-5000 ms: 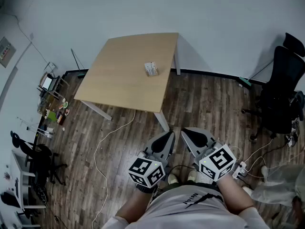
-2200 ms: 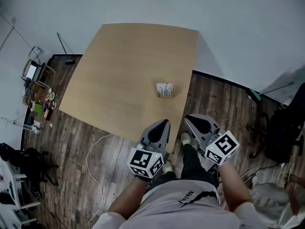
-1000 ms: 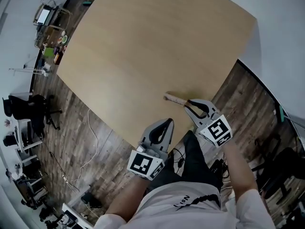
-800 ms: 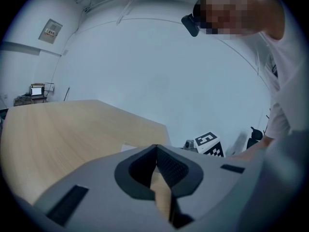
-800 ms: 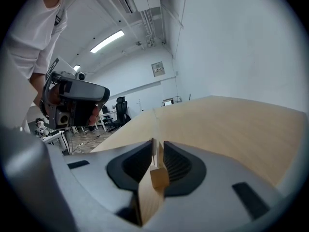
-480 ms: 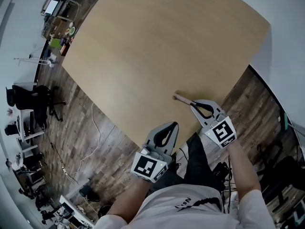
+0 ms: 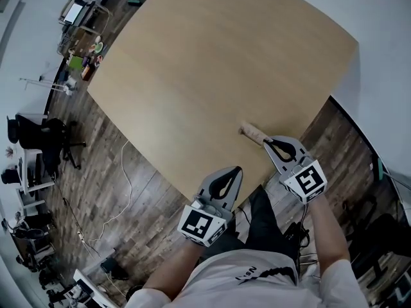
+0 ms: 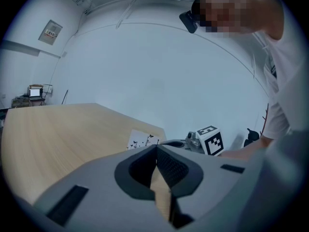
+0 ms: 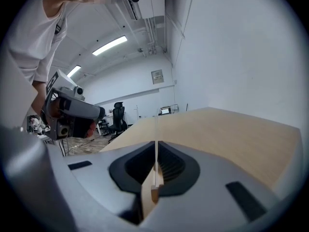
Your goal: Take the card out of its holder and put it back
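Presently the right gripper has its jaws closed on the card, which its own view shows edge-on as a thin white sheet rising between the two pads. The card's lower edge sits in the wooden holder, seen below the jaw tips in that same view. The holder rests on the light wooden table, close to the table's near right edge. From the left gripper view the card's face is white with small black marks; these are too small to read.

The left gripper has its jaws together with nothing between them. It is at the near edge of the table, to the left of the holder and clear of it. A pale cable lies on the plank floor beside the table.
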Tool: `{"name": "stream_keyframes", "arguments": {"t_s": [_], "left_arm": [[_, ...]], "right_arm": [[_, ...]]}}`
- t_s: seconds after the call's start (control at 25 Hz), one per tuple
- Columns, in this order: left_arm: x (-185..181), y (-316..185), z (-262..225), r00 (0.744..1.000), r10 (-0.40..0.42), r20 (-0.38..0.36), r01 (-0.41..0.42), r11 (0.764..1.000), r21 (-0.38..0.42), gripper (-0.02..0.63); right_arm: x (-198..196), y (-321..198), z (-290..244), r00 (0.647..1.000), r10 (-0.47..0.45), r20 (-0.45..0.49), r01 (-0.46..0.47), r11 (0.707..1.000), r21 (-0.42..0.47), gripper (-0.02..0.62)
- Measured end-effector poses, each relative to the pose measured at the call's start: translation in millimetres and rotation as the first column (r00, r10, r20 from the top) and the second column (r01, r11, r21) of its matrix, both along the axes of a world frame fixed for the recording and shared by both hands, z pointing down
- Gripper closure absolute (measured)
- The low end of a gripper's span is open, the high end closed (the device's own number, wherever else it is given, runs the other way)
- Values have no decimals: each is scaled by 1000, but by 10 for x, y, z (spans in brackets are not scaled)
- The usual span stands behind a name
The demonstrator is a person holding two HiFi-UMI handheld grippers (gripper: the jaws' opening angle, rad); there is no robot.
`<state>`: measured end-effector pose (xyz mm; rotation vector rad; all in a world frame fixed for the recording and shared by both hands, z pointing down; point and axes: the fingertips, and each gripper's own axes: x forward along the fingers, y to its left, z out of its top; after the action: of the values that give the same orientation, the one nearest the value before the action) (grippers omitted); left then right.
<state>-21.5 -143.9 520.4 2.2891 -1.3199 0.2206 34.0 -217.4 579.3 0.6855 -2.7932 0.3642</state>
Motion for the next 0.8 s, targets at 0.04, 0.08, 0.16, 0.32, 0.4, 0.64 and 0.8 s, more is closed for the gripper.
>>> {"name": "stream_keyframes", "arguments": {"t_s": [0.04, 0.08, 0.16, 0.32, 0.4, 0.64, 0.8], "left_arm": [[-7, -2, -46, 1000, 7, -5, -7, 1000, 6, 592], [-11, -4, -92, 1000, 15, -9, -15, 1000, 13, 592], [-1, 19, -170, 999, 31, -15, -31, 999, 31, 592], [44, 131, -316, 998, 59, -20, -58, 996, 66, 592], [43, 112, -436, 997, 74, -27, -71, 994, 82, 592], [68, 163, -769, 991, 120, -53, -113, 987, 116, 592], [50, 253, -981, 986, 155, -61, -147, 981, 130, 592]], "right_arm": [[-3, -20, -95, 1000, 8, 5, -8, 1000, 8, 569], [0, -39, -183, 1000, 19, 8, -19, 1000, 14, 569], [24, -42, -338, 999, 46, 18, -47, 999, 23, 569], [97, 60, -655, 992, 107, 61, -108, 994, 18, 569], [97, 54, -851, 988, 135, 78, -136, 991, 11, 569], [79, 192, -1353, 973, 194, 125, -196, 981, 6, 569], [90, 301, -1601, 959, 241, 150, -244, 970, -2, 569]]}}
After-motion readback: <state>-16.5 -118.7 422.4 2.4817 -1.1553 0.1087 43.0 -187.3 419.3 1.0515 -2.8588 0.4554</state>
